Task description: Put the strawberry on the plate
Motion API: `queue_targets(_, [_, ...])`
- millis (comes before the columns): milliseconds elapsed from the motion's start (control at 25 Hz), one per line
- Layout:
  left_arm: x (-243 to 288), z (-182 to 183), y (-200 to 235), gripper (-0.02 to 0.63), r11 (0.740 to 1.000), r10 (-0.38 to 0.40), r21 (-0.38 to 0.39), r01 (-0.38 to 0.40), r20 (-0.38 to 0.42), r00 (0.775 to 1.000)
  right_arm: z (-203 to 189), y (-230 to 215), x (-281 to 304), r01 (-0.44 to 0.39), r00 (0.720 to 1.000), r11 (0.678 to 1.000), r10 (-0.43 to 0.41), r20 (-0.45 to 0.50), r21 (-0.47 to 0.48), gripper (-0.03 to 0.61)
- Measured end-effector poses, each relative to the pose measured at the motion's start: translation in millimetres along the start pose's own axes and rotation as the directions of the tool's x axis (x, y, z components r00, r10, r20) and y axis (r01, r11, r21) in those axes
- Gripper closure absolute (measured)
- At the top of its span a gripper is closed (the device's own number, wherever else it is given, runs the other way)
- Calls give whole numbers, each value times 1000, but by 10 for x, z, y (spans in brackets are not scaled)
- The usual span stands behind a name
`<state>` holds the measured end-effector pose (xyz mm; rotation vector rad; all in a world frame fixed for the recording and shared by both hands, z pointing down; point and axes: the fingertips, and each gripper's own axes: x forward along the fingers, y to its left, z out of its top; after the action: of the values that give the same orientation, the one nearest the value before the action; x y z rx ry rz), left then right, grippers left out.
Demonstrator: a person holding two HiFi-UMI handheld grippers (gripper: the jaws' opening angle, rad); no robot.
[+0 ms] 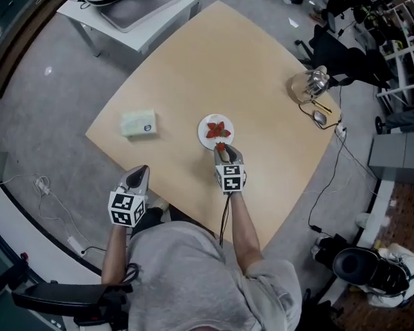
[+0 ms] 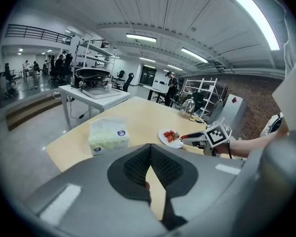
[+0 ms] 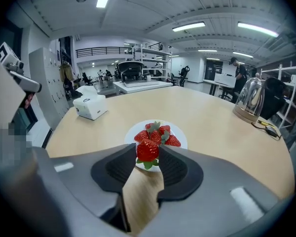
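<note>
A white plate [image 1: 205, 138] with several red strawberries [image 1: 217, 129] lies near the middle of the tan table [image 1: 214, 61]. My right gripper [image 1: 221, 149] is at the plate's near rim, shut on one more strawberry [image 3: 148, 150], which sits between the fingertips just short of the plate [image 3: 132, 131]. The piled strawberries [image 3: 160, 132] lie right behind it. My left gripper [image 1: 139, 172] hovers over the table's near-left edge. Its jaws [image 2: 149, 148] meet at the tips with nothing between them. The left gripper view shows the plate [image 2: 164, 138] and the right gripper [image 2: 186, 136] off to the right.
A white tissue box [image 1: 139, 123] stands left of the plate. At the table's far right corner are a glass kettle [image 1: 309, 85] and a mouse [image 1: 319, 118] with cables. A white side table [image 1: 134, 2] carrying a dark pan stands beyond the table.
</note>
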<state>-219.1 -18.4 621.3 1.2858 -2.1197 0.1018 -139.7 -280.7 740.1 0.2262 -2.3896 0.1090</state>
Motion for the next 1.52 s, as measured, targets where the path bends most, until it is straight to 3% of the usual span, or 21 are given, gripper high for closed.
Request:
queue_targets(800, [100, -129, 58, 594, 998, 53, -34, -55, -55, 997, -92, -69, 432, -56, 997, 998, 55, -54, -8, 431])
queue_targets(1520, [38, -155, 71, 594, 997, 64, -36, -66, -51, 997, -155, -83, 490, -47, 997, 998, 49, -61, 34, 425])
